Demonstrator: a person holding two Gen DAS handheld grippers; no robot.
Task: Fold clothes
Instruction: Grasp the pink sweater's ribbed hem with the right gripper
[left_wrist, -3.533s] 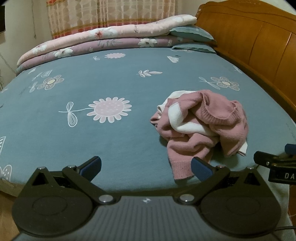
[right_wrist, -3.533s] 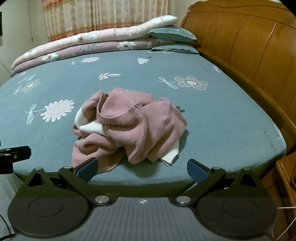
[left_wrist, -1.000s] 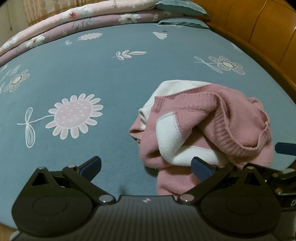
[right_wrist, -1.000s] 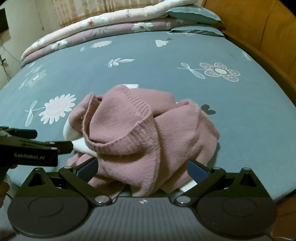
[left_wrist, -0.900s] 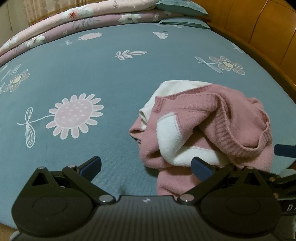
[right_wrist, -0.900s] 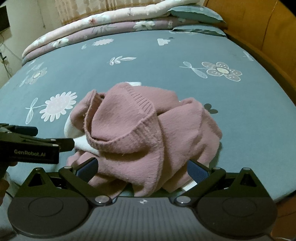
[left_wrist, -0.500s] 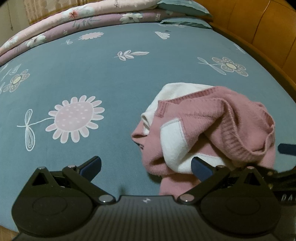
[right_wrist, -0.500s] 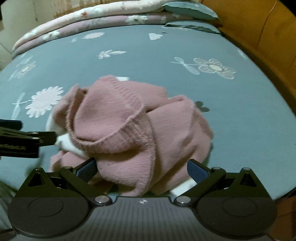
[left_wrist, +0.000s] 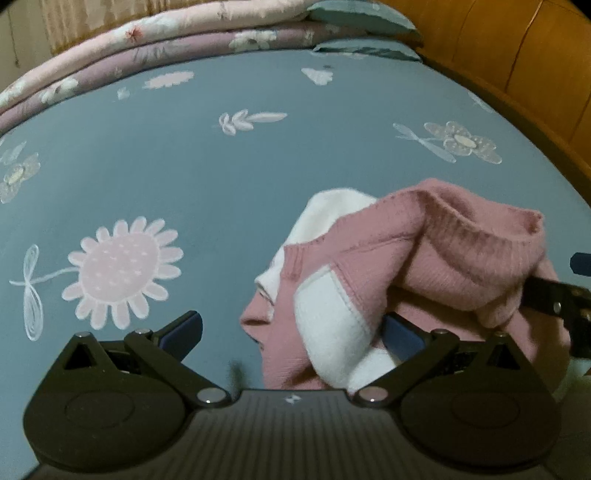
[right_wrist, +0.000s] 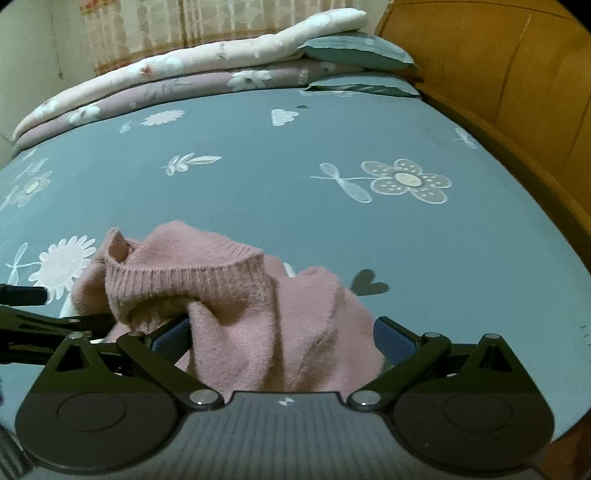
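A: Where is the sweater (left_wrist: 424, 258) relative to the left gripper (left_wrist: 291, 330)?

B: It lies crumpled on the blue flowered bedsheet (left_wrist: 229, 177), bunched ahead of and around the right-hand finger. That finger's blue pad (left_wrist: 400, 334) sits against the white patch of the knit. The left-hand pad has only bare sheet ahead of it. The fingers stand wide apart, with nothing clamped between them.

A: And the right gripper (right_wrist: 282, 334)?

B: Its fingers are spread wide too, and the pink sweater (right_wrist: 258, 306) fills the gap between them. The ribbed hem rises in a loop just beyond the left-hand pad (right_wrist: 171, 334), and the knit drapes down toward the gripper body. The fabric lies between the pads, but they have not closed on it.

A: Are the two tools close together?

B: Yes. In the left wrist view, the black frame of the right gripper (left_wrist: 557, 299) comes in from the right edge, touching the pink heap. In the right wrist view, the left gripper (right_wrist: 33, 306) reaches in from the left edge, beside the hem.

A: What lies beyond the fingers?

B: Folded floral quilts (right_wrist: 177, 77) and teal pillows (right_wrist: 354, 51) at the far end, with a wooden headboard (right_wrist: 509, 81) off to the right.
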